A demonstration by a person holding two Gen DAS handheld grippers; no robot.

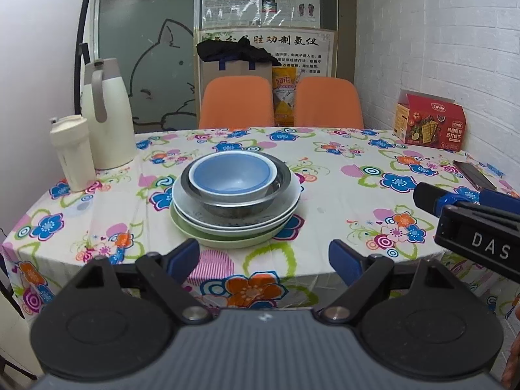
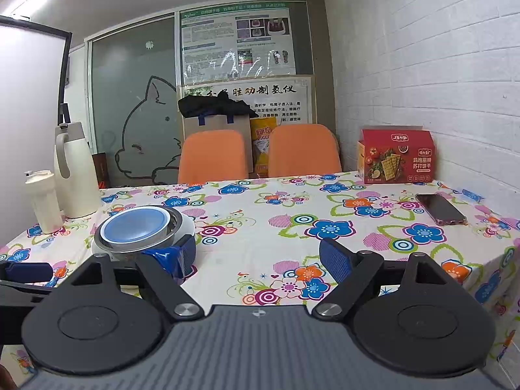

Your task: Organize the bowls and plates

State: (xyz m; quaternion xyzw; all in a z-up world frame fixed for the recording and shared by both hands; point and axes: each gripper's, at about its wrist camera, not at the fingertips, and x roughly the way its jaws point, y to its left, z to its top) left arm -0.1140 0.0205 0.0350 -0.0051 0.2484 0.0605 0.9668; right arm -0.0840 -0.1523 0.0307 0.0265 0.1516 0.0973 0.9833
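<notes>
A stack stands mid-table: a blue bowl (image 1: 232, 175) nested in a steel bowl (image 1: 240, 203), on a white plate (image 1: 279, 209), on a green plate (image 1: 224, 239). My left gripper (image 1: 264, 261) is open just short of the stack's near edge, nothing between its fingers. In the right wrist view the same blue bowl (image 2: 133, 226) and steel bowl (image 2: 177, 219) sit at the left, partly hidden by a finger. My right gripper (image 2: 258, 258) is open over bare cloth to the right of the stack. It also enters the left wrist view as the right gripper (image 1: 455, 200).
A white thermos jug (image 1: 105, 113) and a white tumbler (image 1: 73, 152) stand at the table's left. A red cracker box (image 2: 396, 156) sits by the brick wall, a phone (image 2: 440, 208) near it. Two orange chairs (image 1: 235, 102) stand behind the flowered tablecloth (image 1: 341, 175).
</notes>
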